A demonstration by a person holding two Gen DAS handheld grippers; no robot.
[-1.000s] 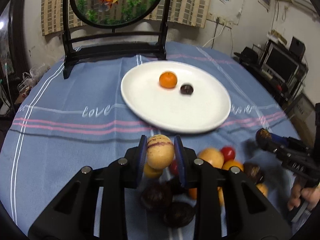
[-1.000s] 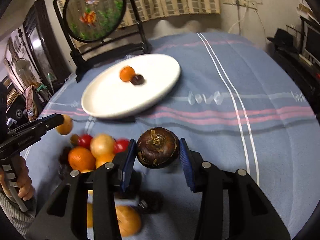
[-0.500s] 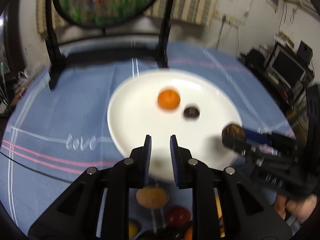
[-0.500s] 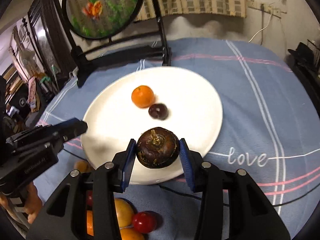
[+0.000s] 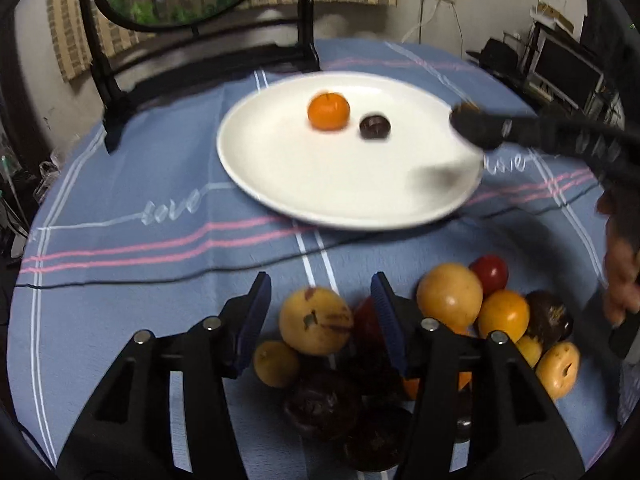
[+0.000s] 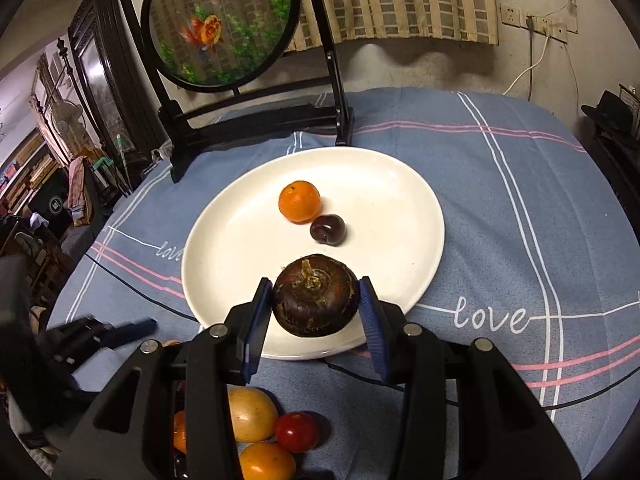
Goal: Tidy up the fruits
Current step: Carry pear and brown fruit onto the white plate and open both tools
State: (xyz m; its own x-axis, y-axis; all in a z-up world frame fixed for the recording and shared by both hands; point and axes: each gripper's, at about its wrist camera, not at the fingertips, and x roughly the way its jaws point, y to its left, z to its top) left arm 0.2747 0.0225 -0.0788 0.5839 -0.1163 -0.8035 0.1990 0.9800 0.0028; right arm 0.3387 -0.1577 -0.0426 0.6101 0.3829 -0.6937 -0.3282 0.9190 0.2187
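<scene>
Our right tongs (image 6: pixel 316 316) pinch a dark brown round fruit (image 6: pixel 315 295) between the blue pads and hold it above the near edge of the white plate (image 6: pixel 396 208). Our left tongs (image 5: pixel 320 316) have just been spreading and now stand apart over the fruit pile (image 5: pixel 452 320) at the near edge of the tabletop, with a yellow spotted fruit (image 5: pixel 316 320) between the pads but, as far as we can tell, not gripped.

On the plate lie an orange (image 6: pixel 299 201) and a small dark plum-like fruit (image 6: pixel 327 229), touching or nearly so, toward the far middle.

We judge the main risk to be rolling: if we let the brown fruit go this close to the rim, it may run off onto the blue tablecloth (image 6: pixel 520 184). Set too far in, it could knock the plum. On the left, closing on the yellow fruit may nudge its neighbours, a red one (image 5: pixel 489 275) and an orange one (image 5: pixel 503 316), and scatter the heap.

Behind the plate stands a round goldfish screen (image 6: pixel 220 24) on a black stand, well clear. A thin black cable (image 5: pixel 160 278) crosses the cloth between pile and plate and could snag the tongs.
</scene>
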